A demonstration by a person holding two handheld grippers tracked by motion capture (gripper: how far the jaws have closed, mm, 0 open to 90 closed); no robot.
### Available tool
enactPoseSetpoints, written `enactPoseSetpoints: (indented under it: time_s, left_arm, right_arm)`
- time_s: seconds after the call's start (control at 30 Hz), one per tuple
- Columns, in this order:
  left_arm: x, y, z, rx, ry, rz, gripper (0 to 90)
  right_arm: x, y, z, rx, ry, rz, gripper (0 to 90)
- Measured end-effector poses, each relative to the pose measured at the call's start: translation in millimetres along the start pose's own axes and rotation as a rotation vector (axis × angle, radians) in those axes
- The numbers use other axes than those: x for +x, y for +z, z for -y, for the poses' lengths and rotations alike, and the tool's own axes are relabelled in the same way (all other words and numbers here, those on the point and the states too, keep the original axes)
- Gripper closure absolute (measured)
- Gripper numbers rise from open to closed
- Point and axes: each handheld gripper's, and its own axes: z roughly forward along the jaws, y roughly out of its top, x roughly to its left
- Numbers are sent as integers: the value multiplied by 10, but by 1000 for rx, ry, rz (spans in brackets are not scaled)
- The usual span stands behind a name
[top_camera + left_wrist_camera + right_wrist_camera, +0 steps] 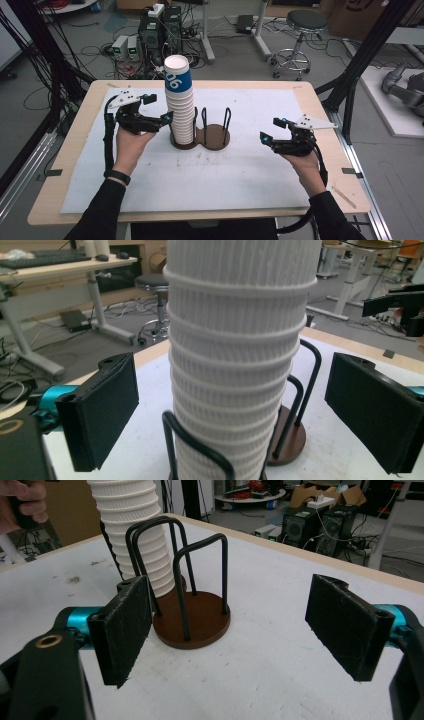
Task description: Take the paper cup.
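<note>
Table (320,165): wood, white mat on top.
Cup stack (180,107): tall, white ribbed cups, blue-banded one uppermost; seated upright in the left bay of the holder. Stacking judged done for this bay.
Holder (212,136): brown double base with black wire hoops; right bay empty, judged still to fill.
Left gripper (156,108): just beside the stack, jaws spread wide, pads clear of the cups on both sides.
Right gripper (270,130): well apart to the right, jaws wide, holding nothing.

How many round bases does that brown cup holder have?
2: one base on the left, under the stack of white cups; the other base right beside it, joined to it and empty.
</note>
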Motion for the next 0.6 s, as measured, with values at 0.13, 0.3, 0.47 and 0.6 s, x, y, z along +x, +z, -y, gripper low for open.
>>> enactPoseSetpoints:
  time_s: [0.13, 0.3, 0.47, 0.6]
  left_arm:
    - [39, 104, -46, -10, 3, 18, 70]
    - [87, 240, -87, -16, -6, 43, 70]
    - [113, 298, -100, -37, -15, 76, 70]
    - [129, 332, -101, -43, -21, 97, 70]
  right_arm:
    - [5, 2, -1, -1, -1, -6, 192]
    - [11, -3, -4, -2, 1, -12, 192]
    - [9, -11, -3, -2, 4, -19, 193]
    - [17, -5, -3, 2, 4, -28, 192]
